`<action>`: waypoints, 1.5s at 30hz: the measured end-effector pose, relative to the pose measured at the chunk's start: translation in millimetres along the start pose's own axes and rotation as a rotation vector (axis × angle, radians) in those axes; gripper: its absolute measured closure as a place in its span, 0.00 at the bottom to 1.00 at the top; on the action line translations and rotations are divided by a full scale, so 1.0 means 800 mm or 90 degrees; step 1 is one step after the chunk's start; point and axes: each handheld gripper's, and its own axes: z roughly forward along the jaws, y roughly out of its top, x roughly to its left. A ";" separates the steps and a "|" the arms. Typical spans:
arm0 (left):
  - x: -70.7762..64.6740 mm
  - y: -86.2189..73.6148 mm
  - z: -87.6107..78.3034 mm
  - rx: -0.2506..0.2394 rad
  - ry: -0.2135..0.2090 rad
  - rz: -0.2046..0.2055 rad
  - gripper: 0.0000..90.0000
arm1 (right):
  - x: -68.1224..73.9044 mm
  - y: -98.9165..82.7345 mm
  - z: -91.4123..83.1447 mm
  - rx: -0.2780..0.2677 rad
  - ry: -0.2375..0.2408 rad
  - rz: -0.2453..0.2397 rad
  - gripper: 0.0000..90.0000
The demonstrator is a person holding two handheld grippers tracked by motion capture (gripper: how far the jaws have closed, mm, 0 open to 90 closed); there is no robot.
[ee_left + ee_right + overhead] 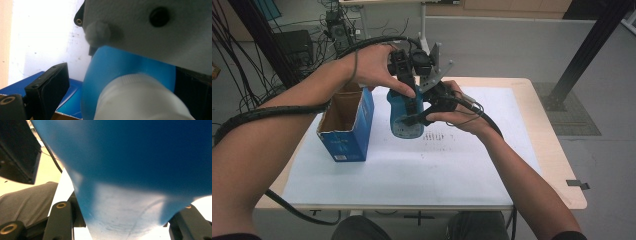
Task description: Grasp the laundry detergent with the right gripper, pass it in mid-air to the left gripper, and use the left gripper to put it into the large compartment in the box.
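Observation:
A blue bottle [399, 127] hangs above the table, with my right gripper [414, 117] shut across its lower body from the right. In the right gripper view the bottle [125, 157] sits squeezed between both jaws of that gripper [125, 215]. My left gripper [409, 90] comes down from above onto the bottle's top. In the left gripper view its jaws [122, 80] stand to either side of the white cap [140, 100] and blue shoulder [112, 67]. The left jaw is clear of the cap and the right jaw is partly hidden, so this gripper is open.
An open blue carton [347, 135] stands just left of the bottle on the white sheet [437, 170] that covers the wooden table [557, 165]. The right gripper's grey plate [150, 32] hangs close over the bottle. Cables trail off the table's left side.

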 end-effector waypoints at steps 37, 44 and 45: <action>-0.002 0.003 -0.001 0.004 -0.015 0.014 0.38 | 0.002 0.000 -0.002 0.005 -0.003 -0.012 0.49; -0.003 0.003 0.001 0.012 -0.016 0.015 0.38 | 0.002 -0.001 0.000 0.004 0.000 -0.013 0.49; -0.003 0.003 0.001 0.012 -0.015 0.015 0.38 | 0.002 -0.001 0.001 0.004 0.000 -0.013 0.49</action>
